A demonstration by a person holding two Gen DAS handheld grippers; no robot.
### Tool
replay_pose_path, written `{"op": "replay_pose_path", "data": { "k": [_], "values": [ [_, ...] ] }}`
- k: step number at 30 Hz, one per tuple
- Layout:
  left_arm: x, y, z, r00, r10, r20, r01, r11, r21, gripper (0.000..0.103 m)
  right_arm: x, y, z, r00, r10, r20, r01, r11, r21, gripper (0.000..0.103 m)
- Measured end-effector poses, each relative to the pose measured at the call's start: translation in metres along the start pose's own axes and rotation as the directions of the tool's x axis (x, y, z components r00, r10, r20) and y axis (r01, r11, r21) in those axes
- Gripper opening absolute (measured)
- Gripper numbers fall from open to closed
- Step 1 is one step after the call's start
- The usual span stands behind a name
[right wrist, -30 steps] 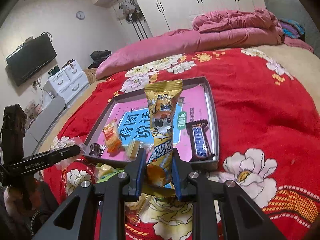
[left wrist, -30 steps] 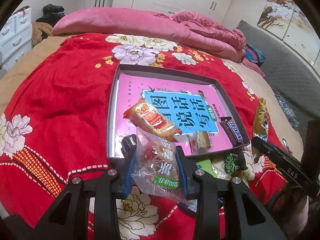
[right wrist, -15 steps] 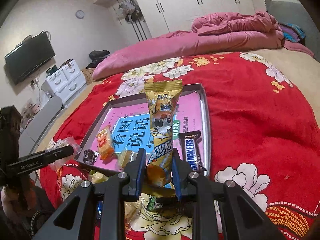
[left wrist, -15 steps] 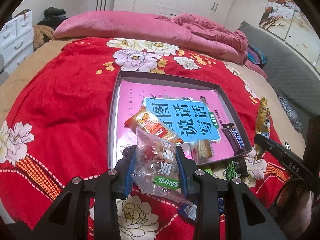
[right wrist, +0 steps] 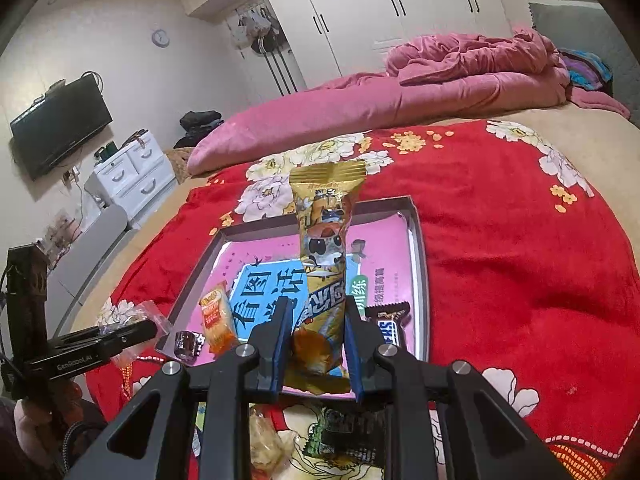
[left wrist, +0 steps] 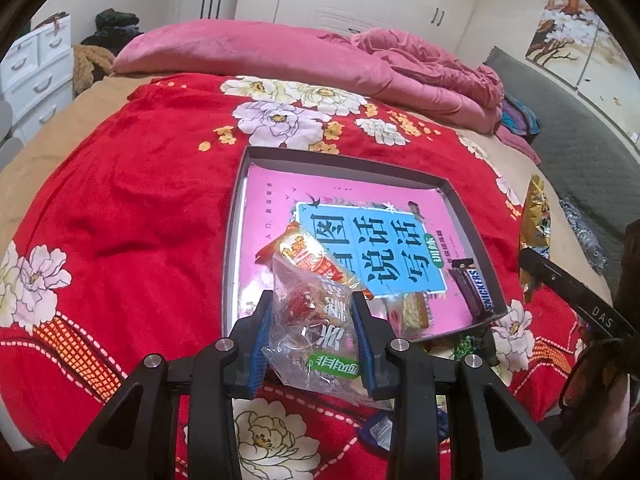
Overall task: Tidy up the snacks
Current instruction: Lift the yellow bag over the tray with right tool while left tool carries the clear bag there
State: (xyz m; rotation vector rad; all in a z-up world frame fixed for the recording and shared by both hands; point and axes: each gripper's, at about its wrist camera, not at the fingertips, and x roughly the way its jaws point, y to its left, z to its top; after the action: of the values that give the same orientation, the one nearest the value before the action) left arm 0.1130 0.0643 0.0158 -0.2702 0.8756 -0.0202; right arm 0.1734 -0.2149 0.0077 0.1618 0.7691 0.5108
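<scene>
A shallow grey box [left wrist: 240, 184] [right wrist: 416, 232] with a pink and blue book at its bottom lies on the red flowered blanket. In it are an orange snack packet [left wrist: 316, 258] [right wrist: 216, 316], a Snickers bar [left wrist: 474, 290] [right wrist: 390, 330], a small wrapped cake [left wrist: 414, 310] and a dark candy [right wrist: 186, 344]. My left gripper [left wrist: 314, 312] is shut on a clear plastic snack bag [left wrist: 316, 332], held above the box's near edge. My right gripper [right wrist: 314, 320] is shut on a tall golden snack packet [right wrist: 324, 240], upright over the near part of the box.
Several loose snacks lie on the blanket below the grippers, among them a green packet [right wrist: 340, 436] [left wrist: 468, 346]. A pink quilt [left wrist: 280, 56] is piled at the far end of the bed. White drawers [right wrist: 132, 172] and a wall television [right wrist: 60, 128] stand at the left.
Both views have drawn back and up a little, so the box sits farther from the fingers. Each gripper keeps its packet, unchanged in the grip.
</scene>
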Motion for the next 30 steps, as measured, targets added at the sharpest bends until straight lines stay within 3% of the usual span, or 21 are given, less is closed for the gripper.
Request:
{"op": "replay_pose_path", "data": {
  "k": [7,16,23,30],
  "values": [
    [0.0,-0.003,0.002,1.0,0.0,0.005,0.0,1.0,0.005,0.037,-0.004,0.006,0.011,1.0,-0.015,-0.008,0.015,1.0,-0.008,0.025],
    [0.022,0.002,-0.002,0.998,0.052,-0.031,-0.051,0.999,0.005,0.038,0.006,0.002,0.003,1.0,0.021,0.015,-0.021,1.0,-0.011,0.025],
    [0.04,-0.005,-0.005,0.995,0.073,-0.065,-0.072,0.997,0.021,0.038,0.011,0.006,-0.005,0.998,0.021,0.061,-0.015,0.995,-0.094,0.025],
    [0.05,-0.009,-0.01,0.993,0.083,-0.085,-0.08,0.996,0.032,0.038,0.024,-0.001,-0.01,0.998,0.067,0.011,-0.066,0.997,-0.05,0.025]
  ]
}}
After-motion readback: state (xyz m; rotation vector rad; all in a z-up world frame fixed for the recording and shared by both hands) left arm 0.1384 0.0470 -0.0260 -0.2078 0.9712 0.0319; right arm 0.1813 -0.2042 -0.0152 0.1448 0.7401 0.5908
